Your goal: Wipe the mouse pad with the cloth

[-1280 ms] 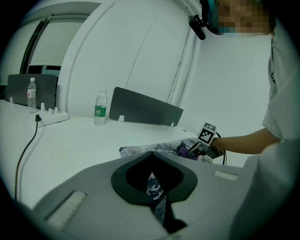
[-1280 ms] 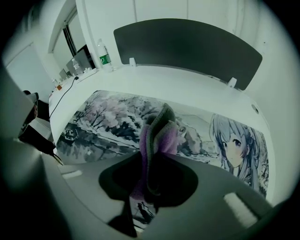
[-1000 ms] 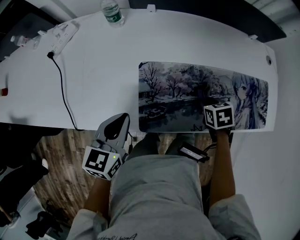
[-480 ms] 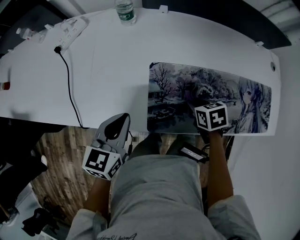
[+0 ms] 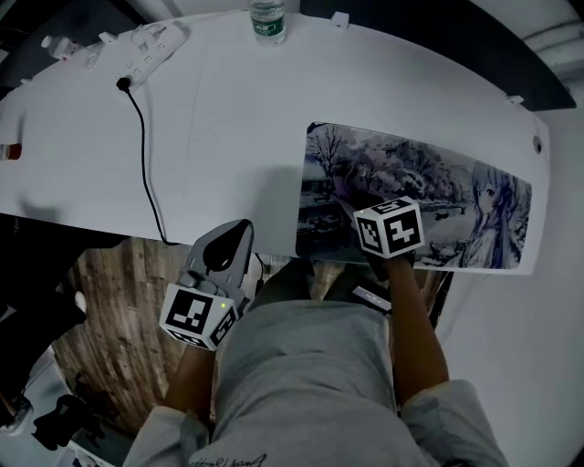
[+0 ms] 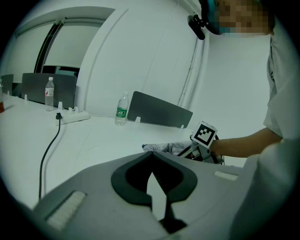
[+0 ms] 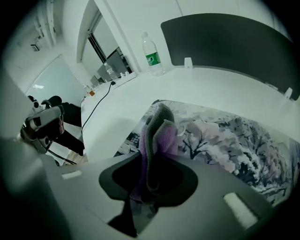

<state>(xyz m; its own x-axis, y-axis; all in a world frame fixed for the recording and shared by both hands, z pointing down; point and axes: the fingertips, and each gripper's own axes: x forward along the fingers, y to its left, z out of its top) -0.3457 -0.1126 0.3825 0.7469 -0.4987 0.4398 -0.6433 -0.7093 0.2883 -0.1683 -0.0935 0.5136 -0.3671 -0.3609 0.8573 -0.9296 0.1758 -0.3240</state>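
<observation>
A: Any change from a second ago?
B: Right gripper (image 5: pixel 354 202) has slid left along the mouse pad (image 5: pixel 438 173), from beside the printed figure to near the pad's left end. Jaws stay clamped on the cloth (image 7: pixel 159 136).
A: Cloth position?
B: Folded wad sticking out ahead of the jaws, down on the pad.
A: Left gripper (image 5: pixel 235 239)?
B: Hasn't moved. Jaws together, empty, held off the table's (image 5: pixel 219 119) near edge.
A: Room?
B: Pad's left edge is close on the right gripper's left, near edge just behind it. Most of the pad runs off to its right. Bare table beyond the left edge. Cable (image 5: pixel 144 155), power strip (image 5: pixel 151 46) and bottle (image 5: pixel 267 20) are well apart.
</observation>
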